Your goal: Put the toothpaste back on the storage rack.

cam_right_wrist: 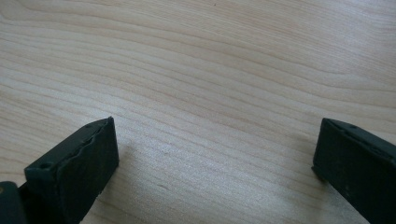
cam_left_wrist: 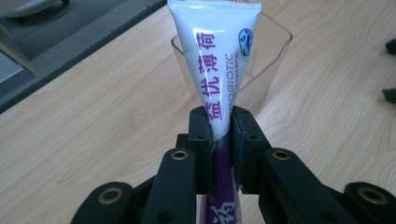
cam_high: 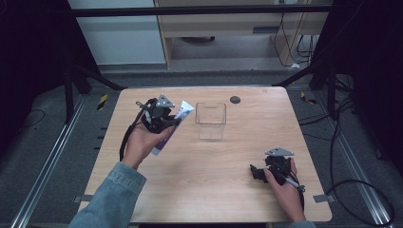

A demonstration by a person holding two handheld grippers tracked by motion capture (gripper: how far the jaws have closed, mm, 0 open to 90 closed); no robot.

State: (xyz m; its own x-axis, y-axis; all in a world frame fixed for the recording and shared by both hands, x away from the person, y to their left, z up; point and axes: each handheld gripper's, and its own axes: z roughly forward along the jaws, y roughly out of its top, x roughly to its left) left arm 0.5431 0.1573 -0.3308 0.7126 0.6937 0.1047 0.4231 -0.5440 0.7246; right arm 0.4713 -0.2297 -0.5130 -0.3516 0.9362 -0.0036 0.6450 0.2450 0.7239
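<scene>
Wooden surface [cam_high: 214,180], bare apart from a clear box [cam_high: 211,121] standing open-topped toward the far edge, near the middle, and a small dark disc [cam_high: 235,99] just beyond the box to its right. Taken as landmark: the box.

Left of the box, raised off the wood: left tool [cam_high: 172,123], clamped on a tube [cam_high: 175,124]. Seen along the jaws in the left gripper view, tube [cam_left_wrist: 219,70] pinched at the seam between white upper part and purple lower part, flat crimped end pointing at the box [cam_left_wrist: 273,60], purple end trailing back under the hand. Gripped mid-length, probably so that the tube stays stiff and aimed rather than flopping; crimp held forward and close to the near wall of the box, likely so that the narrow flat end goes over the rim first. Judged as the carrying step, drop into the box not yet made; tube tilted, not upright, and clear of the rim.

Right of the box and nearer the person, well apart from it: right tool [cam_high: 259,172], resting low on the wood, jaws spread wide in the right gripper view with only grain between them [cam_right_wrist: 215,154]. Holding nothing; parked aside, seemingly to leave the path to the box free.
</scene>
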